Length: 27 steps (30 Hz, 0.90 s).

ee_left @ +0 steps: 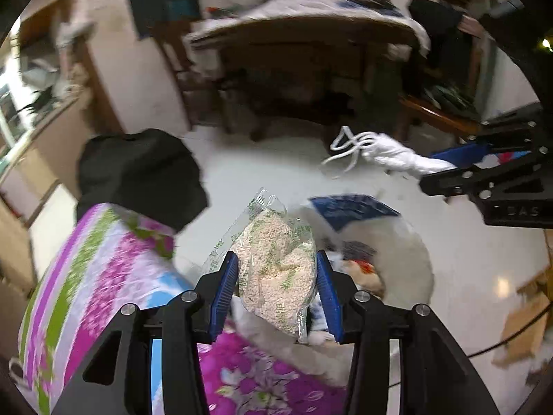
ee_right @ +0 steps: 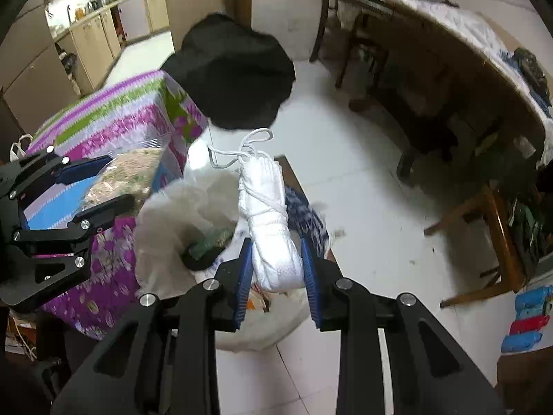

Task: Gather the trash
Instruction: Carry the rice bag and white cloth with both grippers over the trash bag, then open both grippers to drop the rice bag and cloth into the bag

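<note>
left tool (ee_left: 276,287) clamped on a clear packet of pale grains (ee_left: 276,269), green print on the wrapper, blue pads pressing both sides of it. right tool (ee_right: 276,269) clamped on a white rolled bundle (ee_right: 268,221) tied with white cord, loose loops of cord sticking out at the far end. both things held in the air over a white trash bag (ee_right: 172,221), open at the top, with some scraps and wrappers inside. bag just beside a counter (ee_right: 114,121) covered with a flowered cloth in purple, green and white. black cloth (ee_right: 231,69) lying on the far corner of that counter. under everything a pale tiled floor (ee_right: 363,186). farther away a round wooden table (ee_right: 459,41) with cloth and clutter on top, blurred in the left wrist view.
</note>
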Each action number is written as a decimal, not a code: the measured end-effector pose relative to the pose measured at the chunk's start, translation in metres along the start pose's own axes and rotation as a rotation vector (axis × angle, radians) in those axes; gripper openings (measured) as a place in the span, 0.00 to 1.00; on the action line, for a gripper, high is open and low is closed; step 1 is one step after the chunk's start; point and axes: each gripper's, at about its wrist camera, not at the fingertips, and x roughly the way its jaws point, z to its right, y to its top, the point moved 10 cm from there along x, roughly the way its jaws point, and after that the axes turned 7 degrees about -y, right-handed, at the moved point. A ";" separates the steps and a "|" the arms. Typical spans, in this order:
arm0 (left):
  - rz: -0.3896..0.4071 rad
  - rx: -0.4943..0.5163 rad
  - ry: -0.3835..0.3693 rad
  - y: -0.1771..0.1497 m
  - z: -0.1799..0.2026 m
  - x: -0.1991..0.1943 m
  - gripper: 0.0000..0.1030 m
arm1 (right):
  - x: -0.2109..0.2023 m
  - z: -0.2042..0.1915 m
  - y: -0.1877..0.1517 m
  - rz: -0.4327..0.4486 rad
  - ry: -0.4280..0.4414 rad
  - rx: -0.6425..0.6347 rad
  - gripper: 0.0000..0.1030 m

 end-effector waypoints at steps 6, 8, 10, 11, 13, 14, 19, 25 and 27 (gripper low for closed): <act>-0.091 0.064 -0.083 -0.017 0.018 0.036 0.45 | 0.017 0.000 -0.008 -0.083 0.046 0.035 0.26; -0.112 0.083 -0.085 -0.024 0.023 0.045 0.45 | 0.021 -0.001 -0.011 -0.103 0.069 0.050 0.26; -0.130 0.092 -0.092 -0.031 0.027 0.054 0.45 | 0.026 -0.001 -0.012 -0.117 0.090 0.073 0.26; -0.135 0.096 -0.092 -0.034 0.028 0.057 0.45 | 0.028 -0.001 -0.012 -0.119 0.099 0.080 0.27; -0.145 0.100 -0.087 -0.037 0.028 0.063 0.48 | 0.031 -0.003 -0.010 -0.108 0.133 0.097 0.28; -0.152 0.095 -0.084 -0.038 0.027 0.066 0.49 | 0.033 -0.005 -0.010 -0.106 0.144 0.100 0.35; -0.144 0.082 -0.067 -0.041 0.015 0.070 0.55 | 0.039 -0.002 -0.010 -0.099 0.132 0.126 0.45; -0.082 0.074 -0.032 -0.038 0.009 0.054 0.55 | 0.032 -0.003 -0.012 -0.042 0.116 0.125 0.45; -0.053 0.089 -0.021 -0.038 0.012 0.042 0.55 | 0.024 -0.003 -0.017 -0.004 0.105 0.134 0.46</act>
